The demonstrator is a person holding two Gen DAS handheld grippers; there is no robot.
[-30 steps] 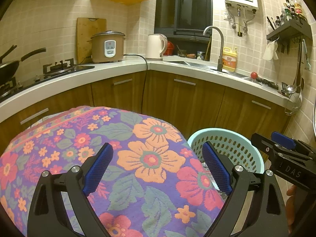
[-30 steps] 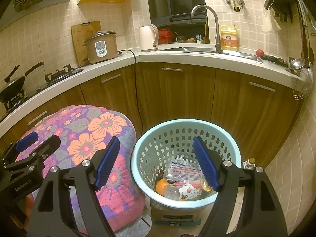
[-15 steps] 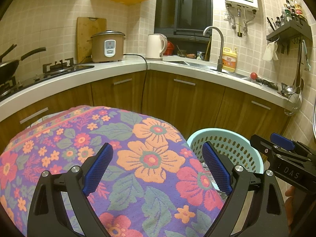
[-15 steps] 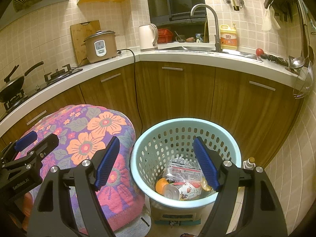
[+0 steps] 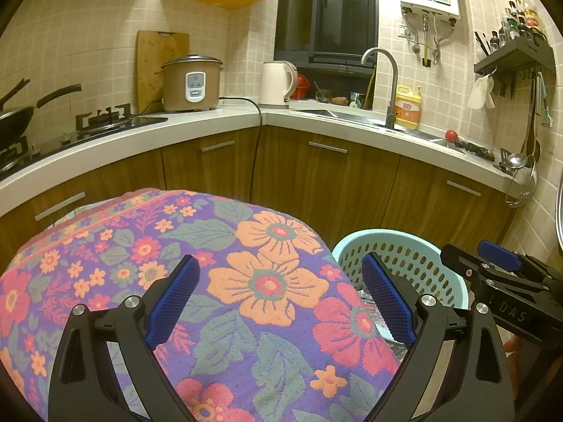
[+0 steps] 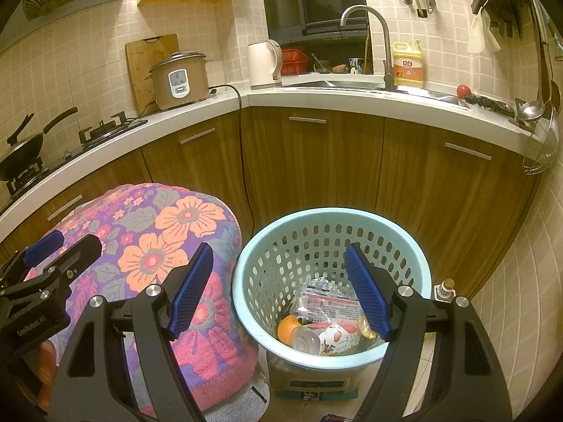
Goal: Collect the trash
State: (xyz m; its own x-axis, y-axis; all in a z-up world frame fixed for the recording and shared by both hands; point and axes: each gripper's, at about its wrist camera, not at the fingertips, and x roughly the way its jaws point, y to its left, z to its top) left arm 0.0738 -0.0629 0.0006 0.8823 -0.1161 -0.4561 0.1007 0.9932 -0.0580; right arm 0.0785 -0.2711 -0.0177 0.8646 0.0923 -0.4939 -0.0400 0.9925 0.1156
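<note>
Two hand-held grippers hang over the kitchen floor, both spread wide and holding nothing. Taking the basket [image 6: 330, 281] as landmark: left of it, touching or nearly touching its rim, is the floral cloth [image 5: 246, 281] draped over a rounded surface, and the left hand-held gripper [image 5: 279, 302] hovers above that cloth, on which no trash shows. The basket itself is pale blue and perforated, standing on a box [image 6: 309, 379] on the floor in front of the cabinets under the counter [image 6: 387, 100]. Inside lie a printed wrapper [image 6: 327, 299], an orange [image 6: 288, 328] and a can [image 6: 306, 341]. The right hand-held gripper [image 6: 279, 293] is the nearer one, with its right finger over the basket's opening and the trash below and just ahead. Collection looks largely done; any further piece would drop in from the right side.
</note>
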